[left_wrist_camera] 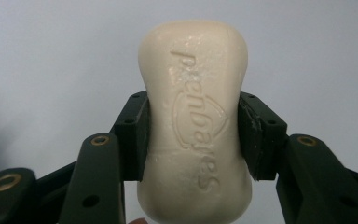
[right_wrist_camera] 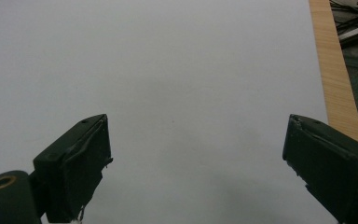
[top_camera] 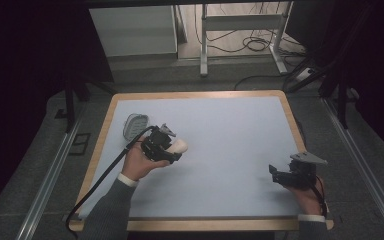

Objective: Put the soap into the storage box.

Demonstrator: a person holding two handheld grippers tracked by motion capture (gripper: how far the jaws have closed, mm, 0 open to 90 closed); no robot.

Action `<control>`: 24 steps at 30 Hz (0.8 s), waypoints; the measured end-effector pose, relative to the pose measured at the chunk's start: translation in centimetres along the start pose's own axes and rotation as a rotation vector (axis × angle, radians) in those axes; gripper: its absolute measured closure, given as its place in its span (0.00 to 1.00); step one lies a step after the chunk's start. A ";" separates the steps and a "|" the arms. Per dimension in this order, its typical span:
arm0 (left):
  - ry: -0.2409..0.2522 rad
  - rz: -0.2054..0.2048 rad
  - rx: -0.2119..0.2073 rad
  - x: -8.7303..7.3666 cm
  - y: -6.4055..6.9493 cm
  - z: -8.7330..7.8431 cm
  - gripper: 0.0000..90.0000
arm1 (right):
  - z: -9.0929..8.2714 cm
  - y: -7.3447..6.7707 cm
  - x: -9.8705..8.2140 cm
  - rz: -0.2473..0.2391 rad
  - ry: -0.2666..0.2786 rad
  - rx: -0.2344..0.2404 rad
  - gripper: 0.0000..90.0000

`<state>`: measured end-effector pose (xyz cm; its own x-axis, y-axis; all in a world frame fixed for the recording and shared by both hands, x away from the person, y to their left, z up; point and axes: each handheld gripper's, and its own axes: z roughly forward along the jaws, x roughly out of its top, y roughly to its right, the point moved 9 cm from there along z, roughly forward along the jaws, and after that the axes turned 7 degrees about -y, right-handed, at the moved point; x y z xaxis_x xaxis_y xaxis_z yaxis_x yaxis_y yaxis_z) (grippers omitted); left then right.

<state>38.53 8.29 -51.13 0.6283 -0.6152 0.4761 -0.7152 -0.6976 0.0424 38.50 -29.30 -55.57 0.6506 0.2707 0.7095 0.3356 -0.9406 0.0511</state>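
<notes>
The left gripper (left_wrist_camera: 193, 135) clamped a cream soap bar (left_wrist_camera: 195, 116) above the table (top_camera: 230, 150), near an empty grey soap dish (top_camera: 135, 125). The right gripper (right_wrist_camera: 196, 163) stood wide, holding nothing.

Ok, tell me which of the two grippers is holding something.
The left gripper: its black fingers clamp a cream bar of soap. The right gripper is open over the pale blue table.

The bar of soap (left_wrist_camera: 194, 126) bears one word pressed into its cream face, running along its length; it reads roughly "pienbajes", the letters soft and uncertain.
</notes>
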 end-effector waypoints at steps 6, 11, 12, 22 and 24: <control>0.001 -0.006 0.013 0.0 -0.6 -0.4 0.55 | 0.1 0.0 0.0 -0.003 -0.001 -0.001 0.08; 0.008 -0.005 0.023 0.3 -0.9 -0.9 0.55 | 0.1 0.0 -0.1 -0.005 -0.002 -0.002 0.08; 0.008 -0.005 0.025 0.3 -0.9 -0.9 0.55 | 0.1 0.0 -0.1 -0.004 -0.002 -0.002 0.08; -0.002 -0.020 0.044 0.7 -2.3 -1.2 0.55 | 0.2 0.0 -0.1 0.001 -0.006 -0.003 0.08; -0.001 -0.029 0.049 0.8 -2.6 -1.2 0.55 | 0.2 0.0 -0.2 -0.001 -0.008 -0.005 0.08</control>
<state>40.56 10.04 -49.82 0.6489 -0.5952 0.4740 -0.6809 -0.7323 0.0127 38.55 -29.34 -55.81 0.6558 0.2734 0.7037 0.3329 -0.9413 0.0555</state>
